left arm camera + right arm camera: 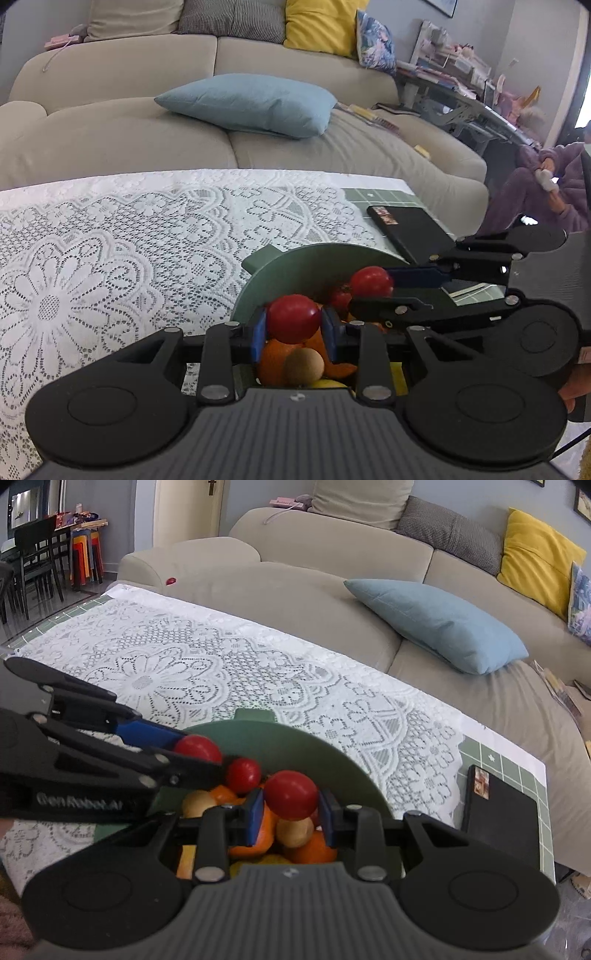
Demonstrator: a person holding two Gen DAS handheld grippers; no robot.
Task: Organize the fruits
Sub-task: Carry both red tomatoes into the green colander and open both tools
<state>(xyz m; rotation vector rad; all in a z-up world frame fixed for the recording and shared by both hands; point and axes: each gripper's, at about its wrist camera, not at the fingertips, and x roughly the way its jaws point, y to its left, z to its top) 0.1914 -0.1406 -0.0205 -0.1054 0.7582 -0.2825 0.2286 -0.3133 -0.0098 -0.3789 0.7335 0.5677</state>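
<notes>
A green bowl [295, 266] [332, 753] on the lace cloth holds oranges [314, 849], tan round fruits [295, 830] and a loose red fruit [243, 773]. Both grippers hang over it, close together. My left gripper [294, 328] is shut on a round red fruit [293, 317], gripped between its blue pads. In the right wrist view it reaches in from the left [199, 757] with that fruit [197, 749]. My right gripper [291, 805] is shut on a second red fruit [291, 794]. The left wrist view shows it coming from the right [373, 291] with that second fruit [371, 282].
A black flat case [410, 229] [502, 812] lies on the green grid mat by the table's right end. White lace cloth [110, 258] covers the table left of the bowl. Behind stands a beige sofa with a blue pillow [251, 103]. A person in purple [546, 184] sits at the right.
</notes>
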